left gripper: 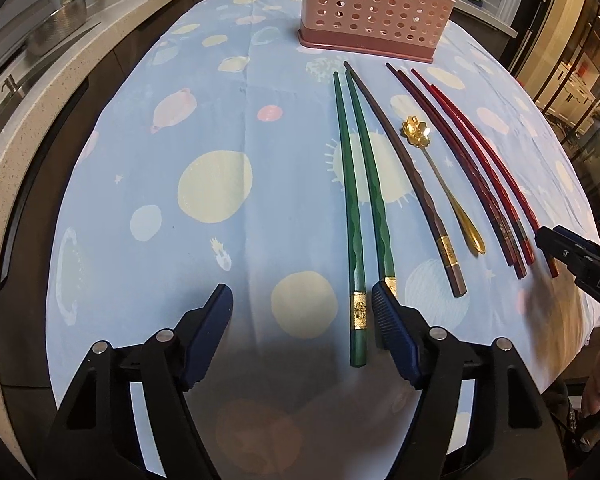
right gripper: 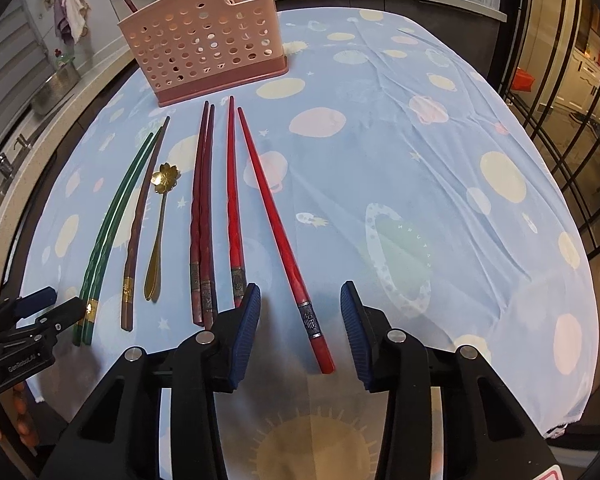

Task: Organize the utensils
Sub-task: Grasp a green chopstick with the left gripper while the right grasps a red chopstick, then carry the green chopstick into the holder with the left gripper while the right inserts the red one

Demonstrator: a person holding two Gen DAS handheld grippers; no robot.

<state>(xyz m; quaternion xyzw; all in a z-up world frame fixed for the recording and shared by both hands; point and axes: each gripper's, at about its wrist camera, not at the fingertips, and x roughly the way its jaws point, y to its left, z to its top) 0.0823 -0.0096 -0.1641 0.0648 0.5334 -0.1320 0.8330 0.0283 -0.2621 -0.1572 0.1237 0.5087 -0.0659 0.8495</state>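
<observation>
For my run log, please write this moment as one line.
left gripper: open, beside green chopsticks | right gripper: open, around red chopstick | pink holder: one chopstick inside

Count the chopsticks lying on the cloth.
7: two green chopsticks far left, one brown chopstick, two dark red chopsticks, two bright red chopsticks. Another stands in the basket.

On the table (right gripper: 420,160), chopsticks (right gripper: 202,216) and a spoon (right gripper: 158,236) lie side by side in a row. The basket (right gripper: 204,36) stands behind them. The spoon lies between chopsticks; one chopstick (right gripper: 276,224) lies rightmost.
</observation>
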